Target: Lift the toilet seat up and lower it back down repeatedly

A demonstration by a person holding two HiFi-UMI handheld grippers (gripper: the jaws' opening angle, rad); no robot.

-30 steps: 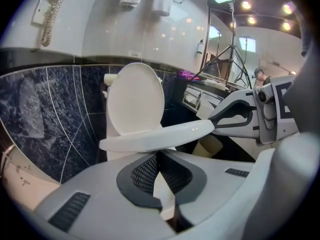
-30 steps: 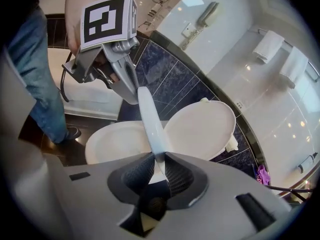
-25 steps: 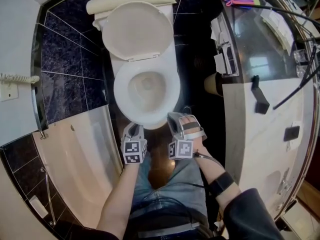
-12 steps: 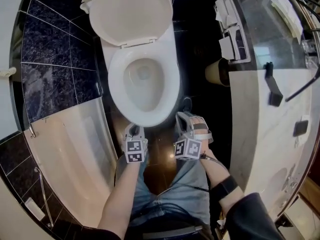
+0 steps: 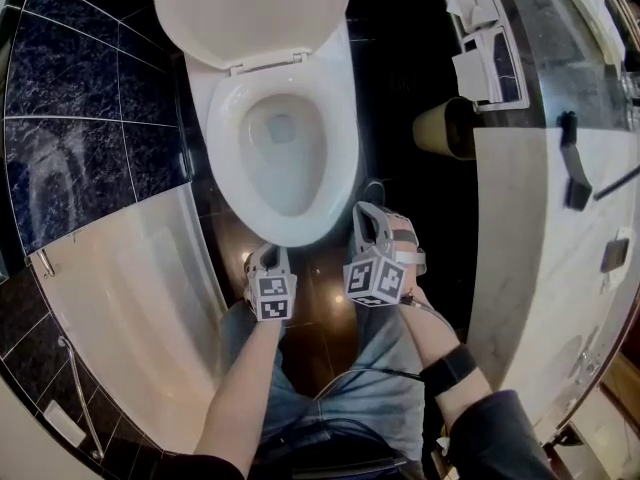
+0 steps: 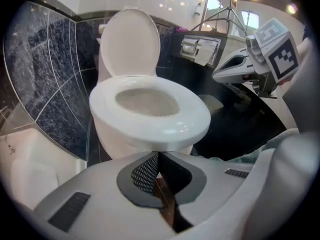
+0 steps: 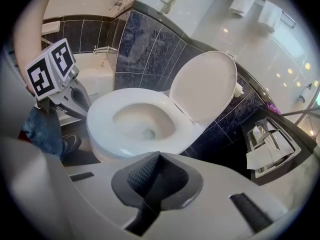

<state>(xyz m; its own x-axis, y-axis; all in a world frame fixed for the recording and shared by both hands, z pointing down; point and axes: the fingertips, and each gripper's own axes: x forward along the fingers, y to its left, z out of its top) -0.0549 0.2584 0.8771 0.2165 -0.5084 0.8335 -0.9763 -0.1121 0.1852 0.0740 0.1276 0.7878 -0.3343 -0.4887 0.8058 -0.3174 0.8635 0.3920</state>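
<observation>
The toilet seat [image 5: 285, 231] lies flat on the bowl. Its front edge is just ahead of the left gripper [image 5: 268, 256] and just to the left of the right gripper [image 5: 368, 214], with the lid [image 5: 250, 13] raised beyond it. Both grippers have their jaws pressed together on nothing. Since a second ago the seat has stayed down, while the right gripper has edged forward beside the rim.

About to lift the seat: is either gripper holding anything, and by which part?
Nothing is held. The left gripper and right gripper are both shut and empty, in front of the seat.
</observation>
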